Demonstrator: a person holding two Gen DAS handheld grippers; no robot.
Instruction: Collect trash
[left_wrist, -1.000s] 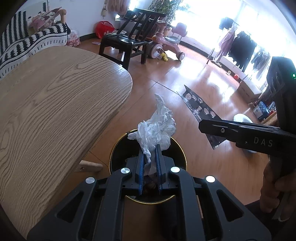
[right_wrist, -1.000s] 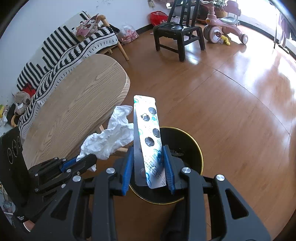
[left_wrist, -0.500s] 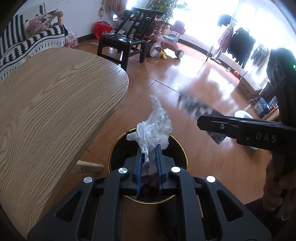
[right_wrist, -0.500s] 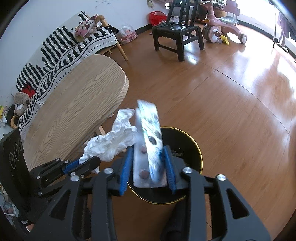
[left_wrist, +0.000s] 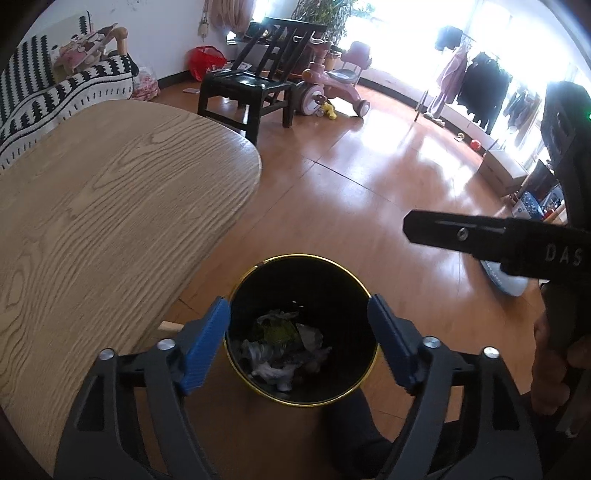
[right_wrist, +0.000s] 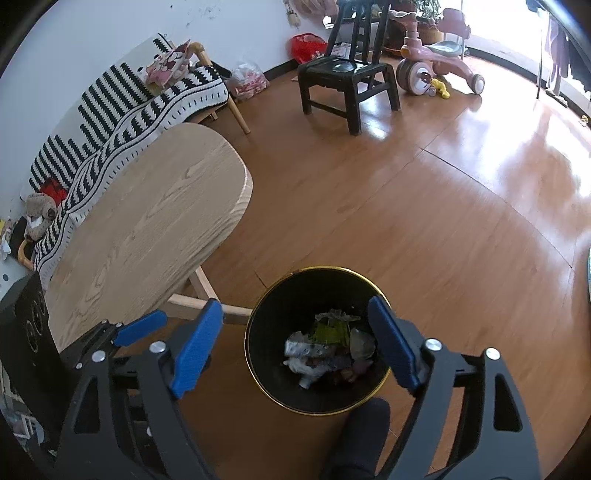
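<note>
left gripper (left_wrist: 299, 341) fingers opening, empty | right gripper (right_wrist: 295, 341) fingers opening, empty | bin (right_wrist: 258, 354) beneath both, desk (left_wrist: 110, 206) at 10 o'clock | trash (right_wrist: 325, 350) inside, perhaps tissue

One bin (right_wrist: 258, 354), one worktop (right_wrist: 147, 229), one chair (right_wrist: 343, 74), one trike (right_wrist: 439, 62) and two claws (left_wrist: 299, 343) (right_wrist: 295, 347) are seen.

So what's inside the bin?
The bin holds a loose pile of trash: white crumpled paper, a silvery strip, a yellow-green wrapper. The pile covers whatever lies beneath it and the bin's bottom.
</note>
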